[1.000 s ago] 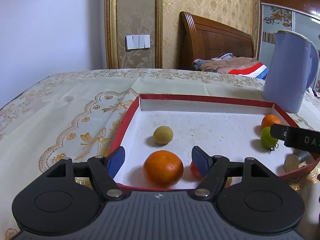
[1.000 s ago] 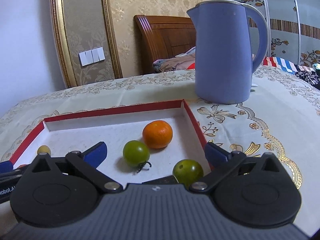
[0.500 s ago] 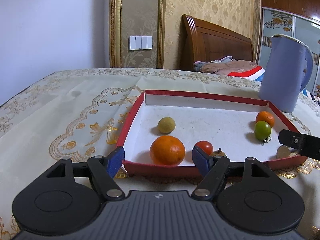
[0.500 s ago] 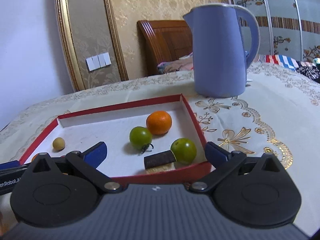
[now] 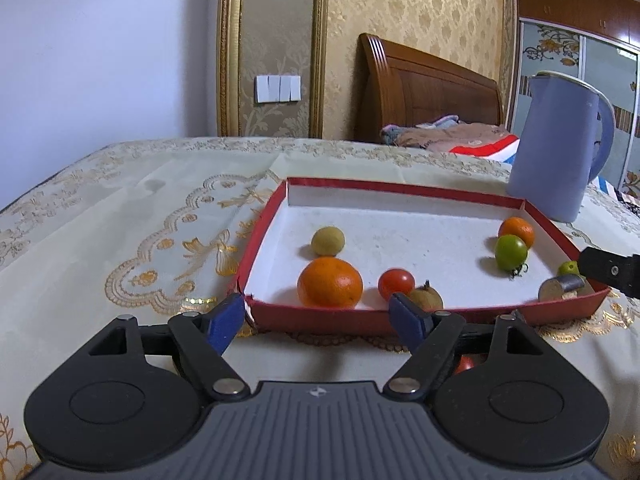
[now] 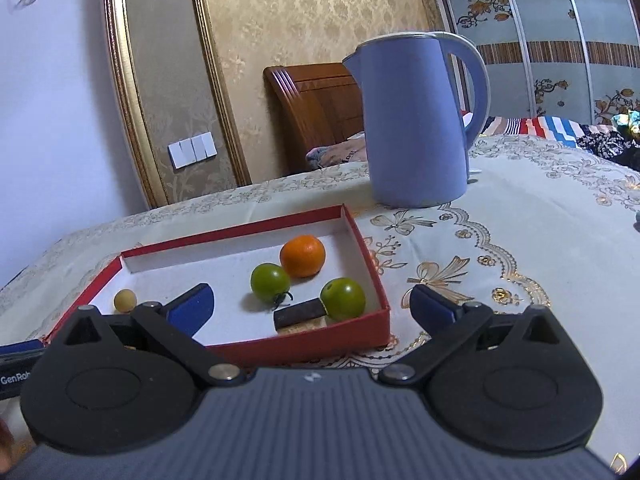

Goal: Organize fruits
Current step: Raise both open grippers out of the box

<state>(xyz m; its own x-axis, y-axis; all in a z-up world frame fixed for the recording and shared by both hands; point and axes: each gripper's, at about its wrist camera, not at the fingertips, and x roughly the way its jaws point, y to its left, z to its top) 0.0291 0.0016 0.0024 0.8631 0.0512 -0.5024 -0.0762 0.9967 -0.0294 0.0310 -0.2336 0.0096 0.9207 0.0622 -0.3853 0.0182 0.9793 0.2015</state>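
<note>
Sitting inside the shallow red cardboard tray with the white floor (image 5: 420, 188) are most of the fruits on view. At its left end lie a large orange mandarin (image 5: 330, 282), a small yellow-green round fruit (image 5: 328, 241), a red cherry tomato (image 5: 396, 283) and a brown, stemmed fruit (image 5: 426, 298) just beside the tomato. At its right end are a smaller orange mandarin (image 6: 303, 255), a green tomato with a dark calyx (image 6: 270, 282) and a second green round fruit (image 6: 343, 299), which touches a dark cylindrical piece with a pale end (image 6: 301, 314) near the front wall.

Judging by this, the gathering looks nearly complete. One reddish round thing (image 5: 463, 364) peeks out on the cloth in front of the tray, under the left gripper's linkage; what it is cannot be told, and it may be a fruit left to collect. Whether sorting by kind is also wanted cannot be read from the task.

The left gripper (image 5: 318, 318) hovers before the tray's front wall, its blue jaws opening with nothing between them. The right gripper (image 6: 312, 306) stands wide and empty at the tray's right front corner.

Around all this spreads a cream tablecloth with gold embroidery (image 5: 120, 220), and a lavender-blue plastic kettle (image 6: 416, 120) stands behind the tray.
</note>
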